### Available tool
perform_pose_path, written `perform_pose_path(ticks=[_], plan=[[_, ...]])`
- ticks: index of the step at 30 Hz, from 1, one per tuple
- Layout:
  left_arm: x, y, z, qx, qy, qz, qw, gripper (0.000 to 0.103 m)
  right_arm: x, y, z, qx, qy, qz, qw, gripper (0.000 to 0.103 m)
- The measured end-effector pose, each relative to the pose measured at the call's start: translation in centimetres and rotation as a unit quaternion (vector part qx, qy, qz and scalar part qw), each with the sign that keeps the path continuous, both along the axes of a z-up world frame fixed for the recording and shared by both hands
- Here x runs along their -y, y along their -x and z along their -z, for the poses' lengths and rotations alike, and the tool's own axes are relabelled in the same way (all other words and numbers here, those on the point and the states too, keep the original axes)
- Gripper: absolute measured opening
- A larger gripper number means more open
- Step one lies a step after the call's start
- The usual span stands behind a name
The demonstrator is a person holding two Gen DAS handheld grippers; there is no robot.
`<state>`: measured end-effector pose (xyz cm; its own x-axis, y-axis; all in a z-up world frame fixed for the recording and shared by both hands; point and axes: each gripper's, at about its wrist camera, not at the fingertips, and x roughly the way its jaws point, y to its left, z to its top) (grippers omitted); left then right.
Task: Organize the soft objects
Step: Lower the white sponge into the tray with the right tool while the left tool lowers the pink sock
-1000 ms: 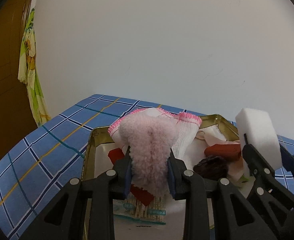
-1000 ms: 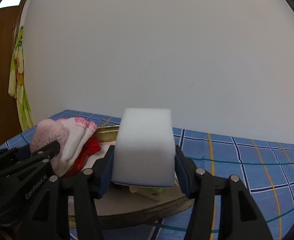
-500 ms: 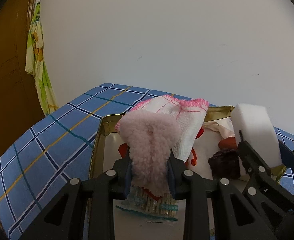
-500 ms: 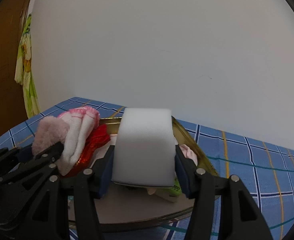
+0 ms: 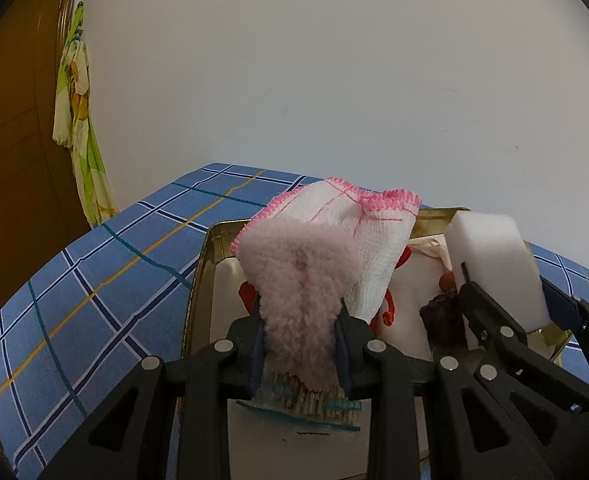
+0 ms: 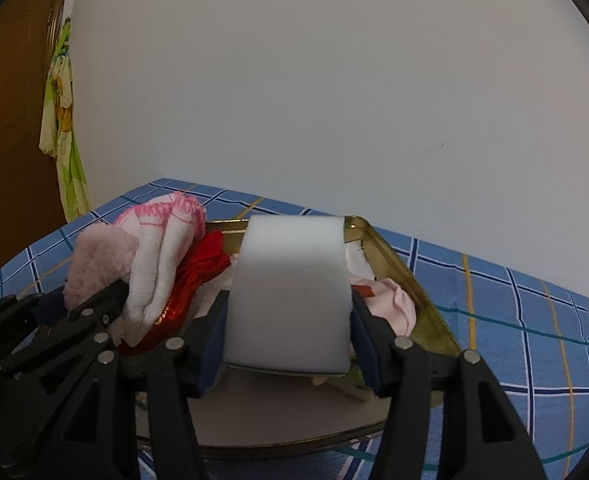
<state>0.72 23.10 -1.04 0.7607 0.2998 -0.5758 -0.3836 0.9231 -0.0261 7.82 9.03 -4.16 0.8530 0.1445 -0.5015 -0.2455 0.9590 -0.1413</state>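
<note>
My left gripper [image 5: 299,322] is shut on a fluffy pink cloth [image 5: 300,280] with a white pink-edged gauze cloth [image 5: 368,236] draped behind it, held above a gold metal tray [image 5: 200,280]. My right gripper [image 6: 288,332] is shut on a white sponge block [image 6: 290,296] and holds it over the same tray [image 6: 414,292]. The sponge also shows in the left wrist view [image 5: 494,264], and the pink cloth in the right wrist view [image 6: 98,264].
The tray holds a red fabric piece [image 6: 198,276], a pale pink cloth [image 6: 394,304], a dark purple item [image 5: 440,316] and a packet of sticks [image 5: 310,396]. It sits on a blue checked tablecloth [image 5: 94,288]. A white wall stands behind; a wooden door [image 5: 14,160] is left.
Both grippers have risen and tilted down a little with their loads, so more of the tray interior shows. The gauze cloth hangs higher above the tray.
</note>
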Motion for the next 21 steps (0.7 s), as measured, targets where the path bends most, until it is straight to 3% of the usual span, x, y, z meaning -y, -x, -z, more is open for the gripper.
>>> perform_pose_path(ticks=[15,21], plan=[[0.0,0.1,0.2,0.003,0.000,0.000,1.0000,0.030,0.3,0.3,0.1,-0.001,-0.007,-0.002,1.000,0.058],[0.1,0.0,0.5,0.006,-0.008,-0.003,0.9999,0.030,1.5,0.2,0.1,-0.007,-0.030,-0.003,1.000,0.066]])
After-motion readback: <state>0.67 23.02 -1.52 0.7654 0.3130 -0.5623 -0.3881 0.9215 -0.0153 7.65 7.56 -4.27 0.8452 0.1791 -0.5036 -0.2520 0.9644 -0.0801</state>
